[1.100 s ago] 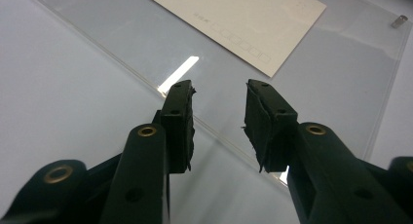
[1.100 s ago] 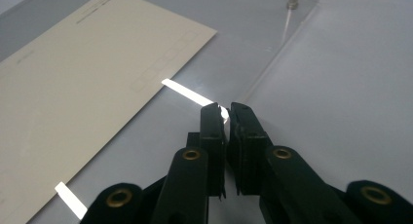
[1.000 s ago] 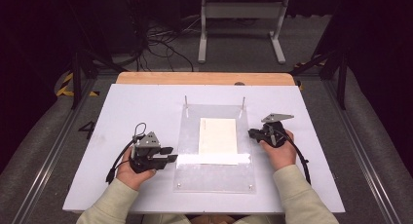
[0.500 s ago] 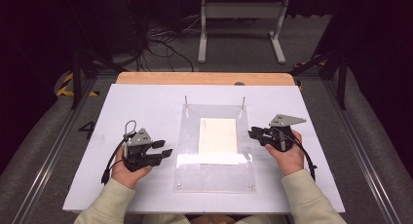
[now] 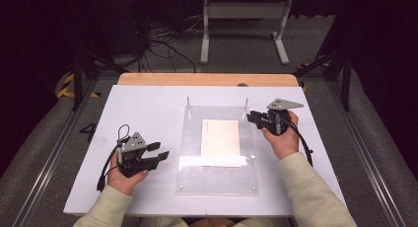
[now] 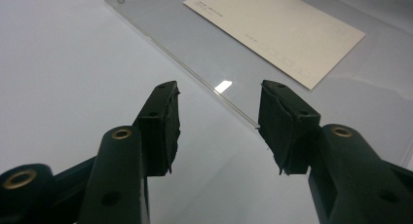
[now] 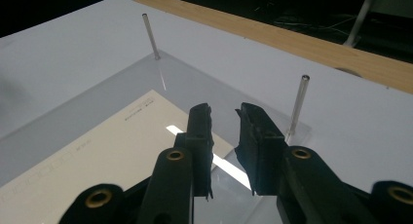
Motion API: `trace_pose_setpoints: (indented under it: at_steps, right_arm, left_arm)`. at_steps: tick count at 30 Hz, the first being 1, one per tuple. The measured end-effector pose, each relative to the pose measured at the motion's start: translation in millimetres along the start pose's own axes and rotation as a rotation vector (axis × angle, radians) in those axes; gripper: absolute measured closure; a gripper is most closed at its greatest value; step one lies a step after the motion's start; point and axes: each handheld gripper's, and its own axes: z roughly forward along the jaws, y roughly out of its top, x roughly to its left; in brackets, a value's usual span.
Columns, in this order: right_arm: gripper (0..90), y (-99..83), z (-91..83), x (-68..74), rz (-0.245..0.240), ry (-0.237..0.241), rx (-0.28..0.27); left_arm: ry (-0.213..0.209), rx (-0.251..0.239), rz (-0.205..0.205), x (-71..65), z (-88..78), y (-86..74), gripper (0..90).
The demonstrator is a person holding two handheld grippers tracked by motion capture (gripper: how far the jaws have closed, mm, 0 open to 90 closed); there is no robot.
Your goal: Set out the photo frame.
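Observation:
A clear acrylic plate (image 5: 217, 180) lies on the white board with a cream card (image 5: 220, 137) flat on it and two thin metal pins (image 5: 188, 104) (image 5: 246, 106) at its far corners. My left gripper (image 5: 158, 150) rests left of the plate, pointing at its edge. Its jaws have just been opening and nothing is between them; in the left gripper view (image 6: 219, 95) the plate edge (image 6: 195, 68) and card (image 6: 277, 29) lie ahead. My right gripper (image 5: 250, 114) hovers by the far right pin. Its jaws (image 7: 224, 109) have just been opening to a narrow gap, empty, above the card (image 7: 97, 156) and plate.
The white board (image 5: 148, 103) sits on a wooden table whose far edge (image 5: 207, 79) shows beyond it. A metal stand (image 5: 244, 19) and cables lie on the floor behind. In the right gripper view the near pin (image 7: 298, 104) stands just right of the jaws.
The left gripper has drawn back a little to the left from the plate's edge with its jaws wider. The right gripper has risen and shifted toward the far right pin.

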Motion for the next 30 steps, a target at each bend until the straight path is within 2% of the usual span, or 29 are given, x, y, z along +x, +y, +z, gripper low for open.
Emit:
trace_pose_setpoints:
  at_steps: [1,4,7,10,12,14,16,21,22,25,28,30]
  right_arm:
    - [73.0,7.6,5.3,-0.8,-0.012,-0.03,-0.003]
    - [67.6,12.8,10.9,-3.6,0.003,-0.048,0.004]
    - [72.9,18.8,20.1,-9.7,-0.003,-0.093,0.011]
    - [73.1,21.0,31.4,-16.1,0.005,-0.138,0.018]
    - [75.5,21.2,38.9,-19.7,0.007,-0.172,0.042]
    - [75.5,20.5,45.7,-22.6,0.016,-0.191,0.053]
    - [76.6,19.4,51.5,-24.9,0.035,-0.203,0.058]
    - [76.9,16.6,62.0,-27.7,0.044,-0.232,0.062]
    - [82.5,16.9,63.1,-27.9,0.051,-0.246,0.058]
    - [85.7,17.7,62.8,-29.7,0.068,-0.253,0.058]
    - [78.8,16.8,63.6,-30.7,0.074,-0.279,0.053]
    - [78.9,16.0,65.9,-29.3,0.056,-0.29,0.062]
  left_arm:
    - [0.001,-0.001,-0.002,-0.4,-1.5,-1.4,49.9]
    - [0.004,-0.004,-0.006,-0.5,-2.5,-2.8,49.6]
    - [0.005,-0.003,-0.002,0.0,-3.4,-3.8,49.6]
    - [0.003,-0.002,-0.001,-0.5,-2.2,-3.4,49.5]
    - [0.0,0.002,0.01,-0.2,-1.6,-3.0,49.5]
    - [-0.004,0.001,0.004,-1.1,-1.0,-2.9,49.4]
    - [-0.006,0.001,0.004,-1.1,-0.8,-2.9,49.3]
    - [-0.008,0.002,0.009,-0.7,0.5,-3.0,49.2]
    - [-0.009,0.001,0.004,-1.4,0.8,-3.1,49.2]
    - [-0.011,0.004,0.015,-1.5,1.5,-2.6,49.0]
    - [-0.013,0.004,0.014,-2.1,1.5,-2.0,49.1]
    - [-0.016,0.003,0.01,-2.0,2.4,-2.1,49.0]
